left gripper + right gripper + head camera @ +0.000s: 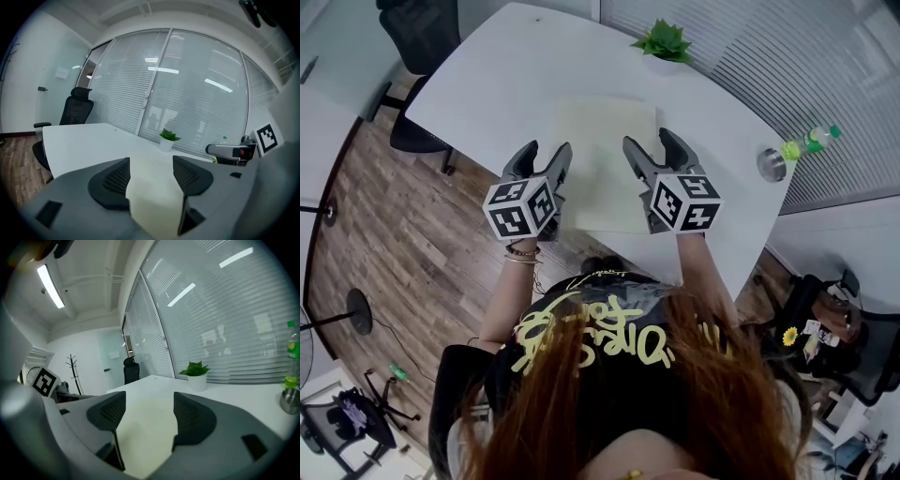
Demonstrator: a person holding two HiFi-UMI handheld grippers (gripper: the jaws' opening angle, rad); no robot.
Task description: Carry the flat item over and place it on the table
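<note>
A pale yellow flat sheet (605,159) lies on the white table (506,66), its near edge towards the person. My left gripper (547,152) hovers over the sheet's near left side with its jaws wide apart. My right gripper (649,141) hovers over the near right side, jaws also wide apart. In the left gripper view the sheet (154,197) shows through the gap of the left gripper (151,161), and the pads do not touch it. The right gripper view shows the same: the sheet (145,437) lies on the table below the right gripper (149,399).
A small potted plant (664,42) stands at the table's far edge by the blinds. A metal cup (772,164) and a green bottle (811,141) stand at the right end. A black office chair (422,37) is at the far left.
</note>
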